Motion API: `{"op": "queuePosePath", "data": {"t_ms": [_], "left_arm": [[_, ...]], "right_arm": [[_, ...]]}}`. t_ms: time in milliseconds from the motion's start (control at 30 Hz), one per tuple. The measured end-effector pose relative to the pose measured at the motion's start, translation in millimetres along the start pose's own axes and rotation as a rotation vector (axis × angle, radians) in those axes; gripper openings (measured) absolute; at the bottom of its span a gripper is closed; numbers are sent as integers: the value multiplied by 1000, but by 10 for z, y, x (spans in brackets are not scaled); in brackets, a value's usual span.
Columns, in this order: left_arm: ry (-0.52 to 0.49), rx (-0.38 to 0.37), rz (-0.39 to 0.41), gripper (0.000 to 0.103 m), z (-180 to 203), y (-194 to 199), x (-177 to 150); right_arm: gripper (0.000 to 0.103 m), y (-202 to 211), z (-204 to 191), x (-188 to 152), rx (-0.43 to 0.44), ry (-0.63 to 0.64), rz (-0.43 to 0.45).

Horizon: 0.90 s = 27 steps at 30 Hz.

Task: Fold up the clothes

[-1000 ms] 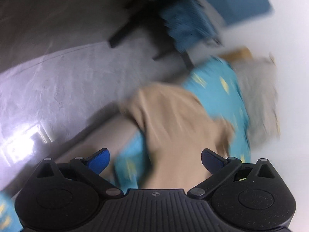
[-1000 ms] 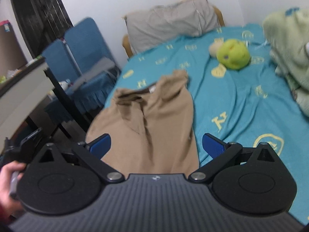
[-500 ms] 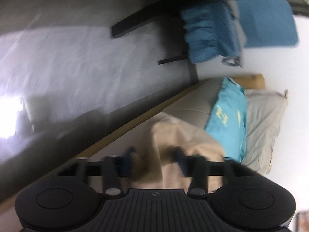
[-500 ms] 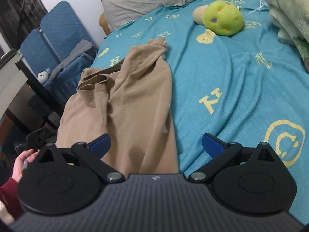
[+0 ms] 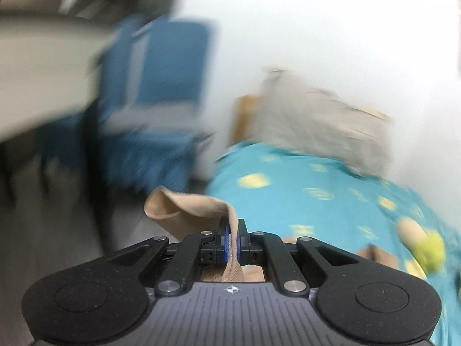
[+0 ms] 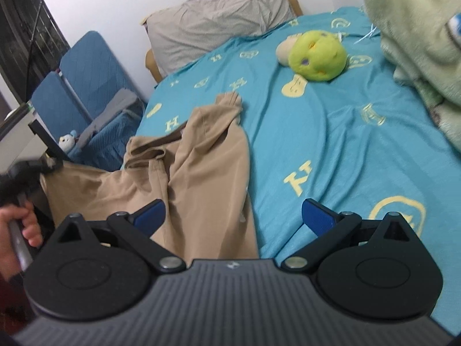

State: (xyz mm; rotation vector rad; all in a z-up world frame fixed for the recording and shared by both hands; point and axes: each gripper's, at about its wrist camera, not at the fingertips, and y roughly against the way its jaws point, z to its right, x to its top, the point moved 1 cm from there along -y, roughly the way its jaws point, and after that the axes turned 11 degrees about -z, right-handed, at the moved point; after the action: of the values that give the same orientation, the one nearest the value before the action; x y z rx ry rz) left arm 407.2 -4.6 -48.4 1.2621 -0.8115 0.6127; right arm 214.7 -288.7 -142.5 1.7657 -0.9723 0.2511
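Note:
Tan trousers [image 6: 201, 167] lie crumpled along the left side of a bed with a turquoise sheet [image 6: 331, 132]. My left gripper [image 5: 232, 238] is shut on an edge of the tan trousers [image 5: 184, 210] and holds it lifted off the bed's left side; it also shows at the left edge of the right wrist view [image 6: 31, 170]. My right gripper [image 6: 233, 213] is open and empty, hovering above the lower part of the trousers.
A grey pillow [image 6: 213, 20] lies at the bed's head. A green plush toy [image 6: 317, 56] sits on the sheet. A pale green blanket [image 6: 417, 28] is heaped at the right. A blue chair [image 6: 86, 86] stands left of the bed.
My left gripper has closed on the trousers' edge and swung up, lifting it. My right gripper has stayed open above the trousers, shifting only slightly.

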Motion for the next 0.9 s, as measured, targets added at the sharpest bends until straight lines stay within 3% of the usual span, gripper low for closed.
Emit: {"op": "queuePosePath", "data": {"t_ms": [133,267,333,367,400,600,767,900], "left_arm": [[-196,-109,-21,5,942,-4,-17],[-264,-157,-112,6,1592,-291,-325],[-247,-175,-175,16,1691,-434,-484],[-234,-182,-206,28,1718,-482,-551],[-222,-185,-230,39,1721,-472,-610],[-173,-186,-330,69,1194,233,-1022],[-61,-163,-490,75,610,1084,-1471],[76,-118,-693,75,165,1467,-1885]], "right_arm": [[103,77,73,47,-19,-14,33],[103,101,180,94,-42,-33,61],[103,72,225,94,-40,-36,62],[103,56,240,93,-36,-37,60],[103,43,243,92,-28,-37,58],[103,8,209,89,25,-26,51],[103,100,163,72,61,-25,56],[103,244,111,34,79,-20,64]]}}
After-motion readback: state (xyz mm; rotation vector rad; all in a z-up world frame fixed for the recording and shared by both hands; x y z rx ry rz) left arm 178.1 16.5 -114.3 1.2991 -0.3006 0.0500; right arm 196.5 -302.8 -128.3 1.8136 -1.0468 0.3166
